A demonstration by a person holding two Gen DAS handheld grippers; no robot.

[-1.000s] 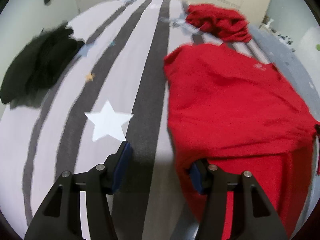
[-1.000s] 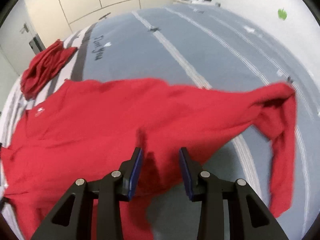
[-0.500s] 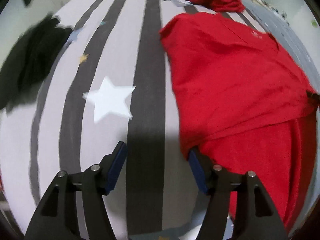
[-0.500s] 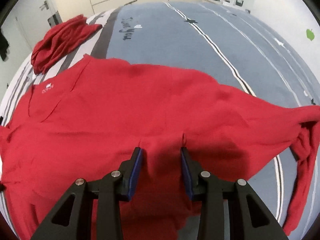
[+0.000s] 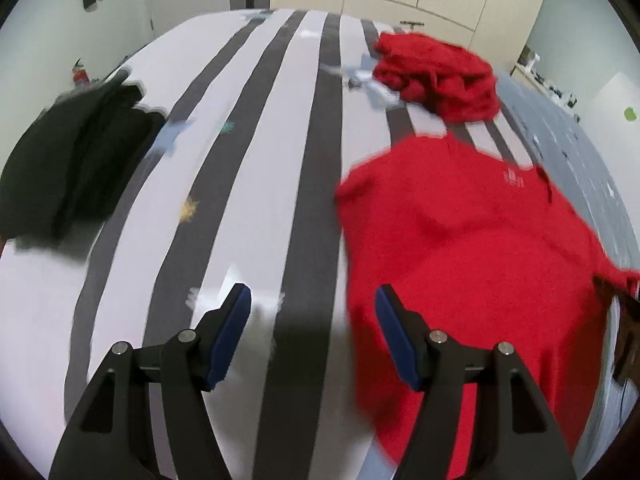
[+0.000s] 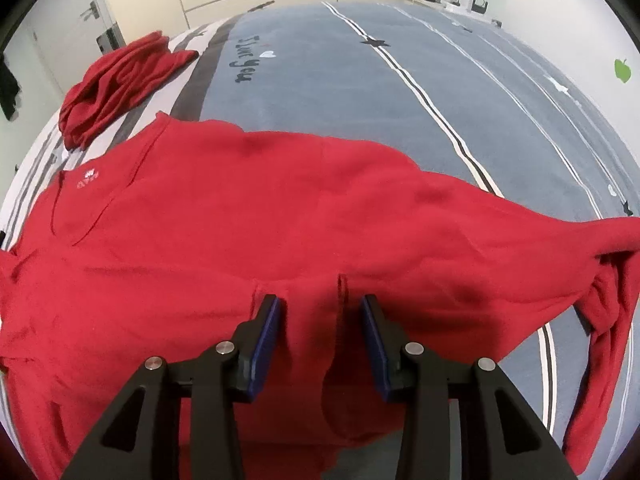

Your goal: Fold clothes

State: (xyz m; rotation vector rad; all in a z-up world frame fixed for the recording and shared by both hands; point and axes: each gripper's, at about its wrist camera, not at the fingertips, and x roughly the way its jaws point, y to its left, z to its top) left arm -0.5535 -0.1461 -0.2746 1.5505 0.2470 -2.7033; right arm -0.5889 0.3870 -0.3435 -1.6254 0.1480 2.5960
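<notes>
A red top (image 6: 304, 216) lies spread flat on a bed (image 6: 400, 92), its long axis running across the right wrist view from the collar end at the left to a sleeve (image 6: 600, 280) trailing toward the bed's right edge.

The right gripper (image 6: 320, 320) is directly over the top. Its jaws are spread, with a raised ridge of red cloth standing between them; the blue pads (image 6: 266, 332) sit either side of that ridge and do not appear to press it. So the cloth lies straight ahead of and under these jaws, and closing them would probably pinch the ridge.

The left gripper (image 5: 312, 320) hangs over the striped part of the bed. Its jaws are spread and hold nothing. The top's near edge (image 5: 352, 280) lies to the right of these jaws, just beside the right-hand pad, which seems to overlap the red cloth; motion blur makes contact impossible to confirm. The right gripper looks nearer to a usable hold.

Count: one spread red top; one crumpled red garment (image 5: 436, 76) bunched near the bed's far edge; one dark garment (image 5: 72, 168) heaped by the bed's left edge, well apart from both grippers; two grippers.
</notes>
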